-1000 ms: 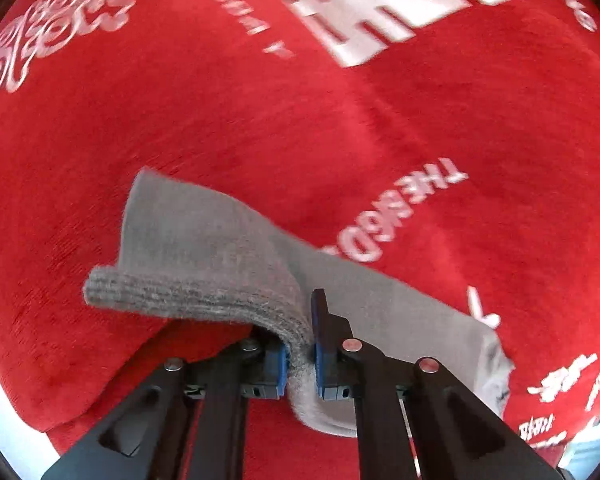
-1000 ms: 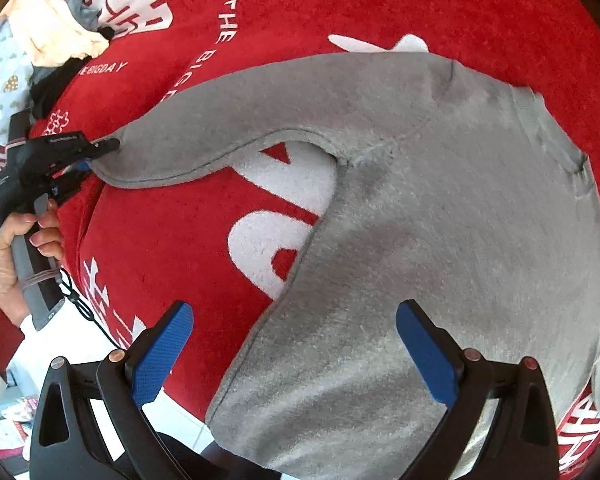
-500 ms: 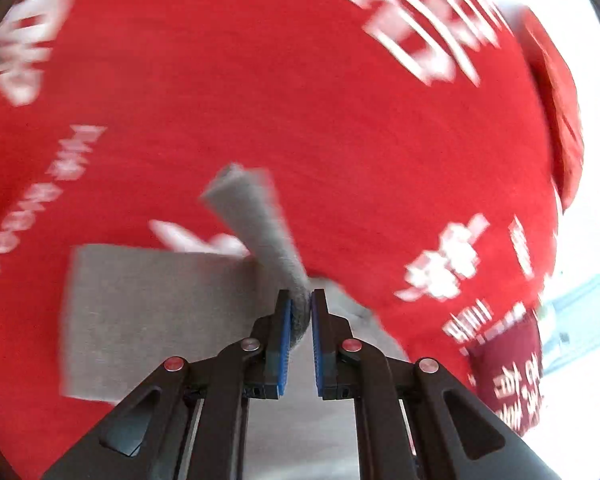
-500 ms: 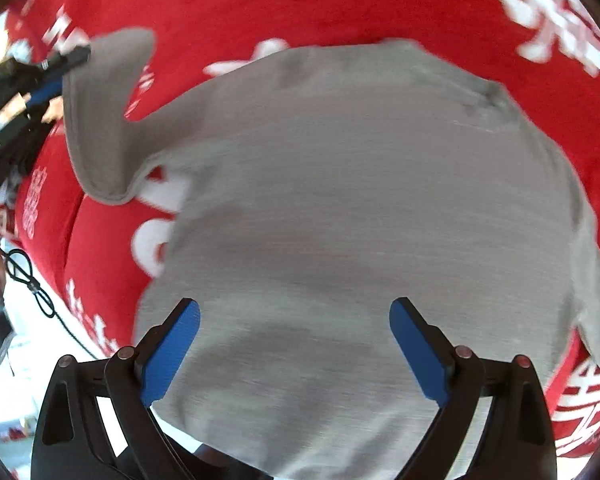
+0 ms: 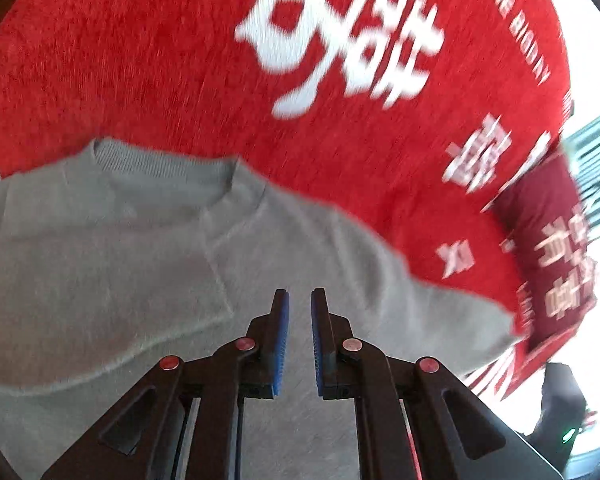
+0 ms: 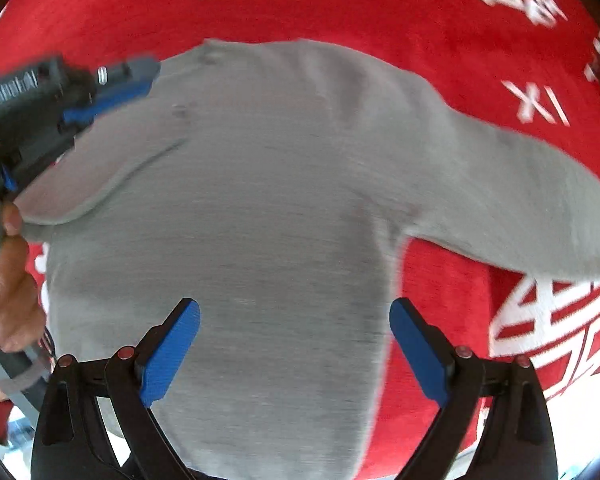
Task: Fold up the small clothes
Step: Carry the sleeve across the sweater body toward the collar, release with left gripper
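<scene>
Since 1 second ago the left gripper (image 5: 299, 300) has carried the sweater's sleeve (image 6: 100, 152) across from the bare red cloth and onto the body of the grey sweater (image 6: 268, 208), so the sleeve now lies folded over the chest. In the right wrist view the left gripper (image 6: 148, 74) sits at the upper left over the sweater near its shoulder, with a hand (image 6: 8, 288) on its handle. Its 2 blue pads stand close together with only a narrow gap, and in the left wrist view nothing shows between them; the fabric lies beneath. The right gripper (image 6: 294, 312) hangs above the lower body of the sweater, its fingers spread wide and empty. The sweater lies flat on the red tablecloth (image 5: 140, 60) with white lettering, neckline (image 5: 164, 160) toward the top of the left wrist view, the other sleeve (image 6: 540, 200) stretched out to the right.
</scene>
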Available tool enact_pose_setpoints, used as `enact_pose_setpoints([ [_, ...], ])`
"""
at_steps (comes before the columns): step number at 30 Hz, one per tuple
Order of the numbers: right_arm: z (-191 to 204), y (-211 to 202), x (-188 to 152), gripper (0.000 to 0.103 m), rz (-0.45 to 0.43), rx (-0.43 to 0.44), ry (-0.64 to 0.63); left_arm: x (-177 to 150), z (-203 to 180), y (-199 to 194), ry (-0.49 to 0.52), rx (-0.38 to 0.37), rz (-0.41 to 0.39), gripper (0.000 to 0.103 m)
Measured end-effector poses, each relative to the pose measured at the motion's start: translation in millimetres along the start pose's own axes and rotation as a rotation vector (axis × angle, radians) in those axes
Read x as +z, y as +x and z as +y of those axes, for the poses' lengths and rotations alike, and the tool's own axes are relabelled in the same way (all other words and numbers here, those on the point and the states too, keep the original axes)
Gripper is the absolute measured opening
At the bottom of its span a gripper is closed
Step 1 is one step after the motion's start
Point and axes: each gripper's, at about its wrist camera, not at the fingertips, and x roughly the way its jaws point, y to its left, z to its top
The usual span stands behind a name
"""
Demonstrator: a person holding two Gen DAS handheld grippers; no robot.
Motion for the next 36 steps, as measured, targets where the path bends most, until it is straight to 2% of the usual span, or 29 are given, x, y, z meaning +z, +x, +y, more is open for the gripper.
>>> enact_pose_setpoints([
  [1,-6.1,0.4,0.7,0.097,0.001,0.018,0.022,-3.8,0.2,-5.1,0.001,0.017,0.0,0.011],
  [2,-10.4,0.4,2.1,0.097,0.0,0.049,0.044,-9.4,6.7,-13.8,0.001,0.033,-0.01,0.017],
  [3,-12.8,0.3,4.1,0.097,-0.001,0.082,0.062,-12.5,12.6,-24.2,-0.001,0.057,-0.021,0.035],
  [4,-13.1,0.1,7.4,0.097,-0.004,0.124,0.08,-16.7,21.8,-39.9,-0.006,0.096,-0.039,0.048],
  [5,-11.0,0.2,11.3,0.097,-0.01,0.171,0.091,-21.0,32.3,-57.7,-0.02,0.151,-0.069,0.067],
  [7,3.5,2.3,21.4,0.097,-0.025,0.273,0.097,-29.8,56.3,-88.8,-0.044,0.223,-0.111,0.069],
  [10,34.8,17.1,41.1,0.097,-0.024,0.412,0.102,-45.2,99.0,-122.1,-0.106,0.344,-0.112,0.069],
  [13,77.1,46.7,56.2,0.097,-0.003,0.489,0.135,-65.6,147.4,-139.3,-0.184,0.468,-0.08,0.069],
  [17,98.9,71.7,76.2,0.096,-0.009,0.581,0.224,-84.8,207.4,-136.6,-0.317,0.512,-0.028,0.069],
  [20,112.0,77.1,86.6,0.095,-0.035,0.602,0.278,-83.6,223.9,-122.2,-0.37,0.522,-0.026,0.069],
  [22,117.7,78.9,91.2,0.086,-0.036,0.614,0.307,-77.4,225.7,-115.5,-0.38,0.526,-0.049,0.069],
  [23,119.5,80.6,93.0,0.074,-0.031,0.624,0.319,-75.3,225.6,-113.6,-0.379,0.533,-0.057,0.069],
  [24,118.7,83.3,94.5,0.058,-0.016,0.644,0.338,-72.3,225.1,-110.5,-0.378,0.544,-0.065,0.069],
  [25,119.4,89.7,96.2,0.05,0.005,0.664,0.37,-70.6,225.2,-109.3,-0.376,0.557,-0.07,0.069],
  [26,119.9,94.6,97.1,0.032,0.02,0.672,0.392,-69.1,226.4,-107.6,-0.38,0.572,-0.071,0.069],
  [27,120.2,97.9,98.5,0.009,0.028,0.665,0.405,-65.9,226.9,-104.8,-0.387,0.578,-0.071,0.069],
  [29,117.7,88.4,101.7,0.008,-0.008,0.647,0.392,-64.6,230.4,-103.2,-0.4,0.601,-0.075,0.069],
  [32,113.4,50.9,111.3,0.008,-0.122,0.604,0.268,-64.1,236.9,-103.8,-0.411,0.623,-0.082,0.069],
  [34,102.9,20.4,118.5,0.008,-0.204,0.537,0.178,-63.7,239.9,-103.1,-0.411,0.624,-0.082,0.069],
  [36,85.4,-2.2,121.7,0.007,-0.261,0.466,0.14,-62.9,240.0,-101.4,-0.397,0.638,-0.08,0.069],
])
